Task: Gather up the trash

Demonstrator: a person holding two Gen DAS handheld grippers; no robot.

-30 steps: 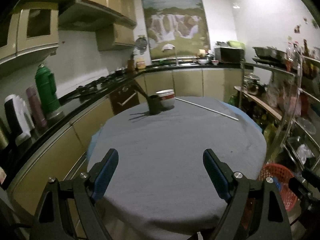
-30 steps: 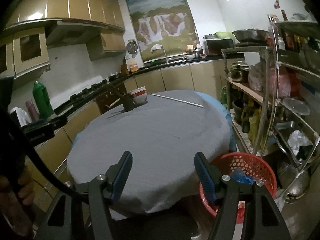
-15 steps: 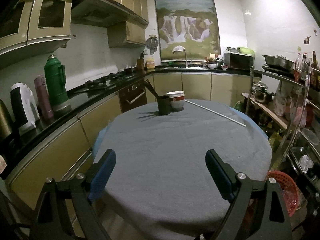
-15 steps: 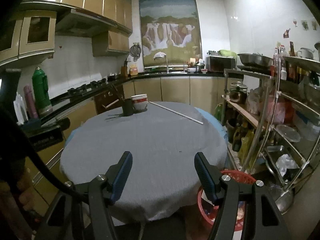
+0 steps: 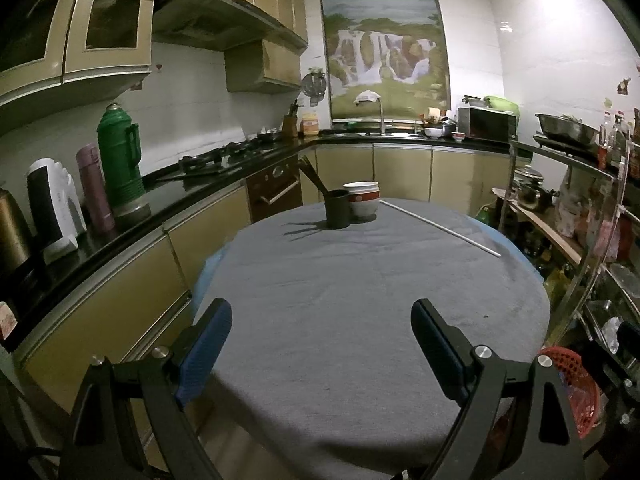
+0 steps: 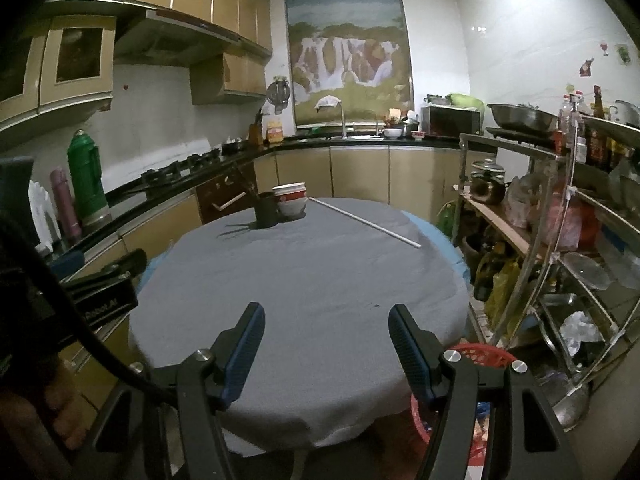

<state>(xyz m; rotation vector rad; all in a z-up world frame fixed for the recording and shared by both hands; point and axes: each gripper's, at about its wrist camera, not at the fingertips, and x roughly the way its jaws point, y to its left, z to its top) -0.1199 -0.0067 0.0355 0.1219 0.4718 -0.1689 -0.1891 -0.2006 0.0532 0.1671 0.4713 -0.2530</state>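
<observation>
Trash basket (red, mesh-sided) stands upright on the floor with its mouth facing up, just beside the round table at its near right edge. In the right wrist view it sits below and right of the right gripper, partly hidden behind the right finger; that gripper's jaws stand partly apart with nothing between them. The left gripper hangs over the near table edge, jaws wide and empty, with the basket low at its right. A thin white rod lies diagonally on the far cloth, well apart from both grippers.
</observation>
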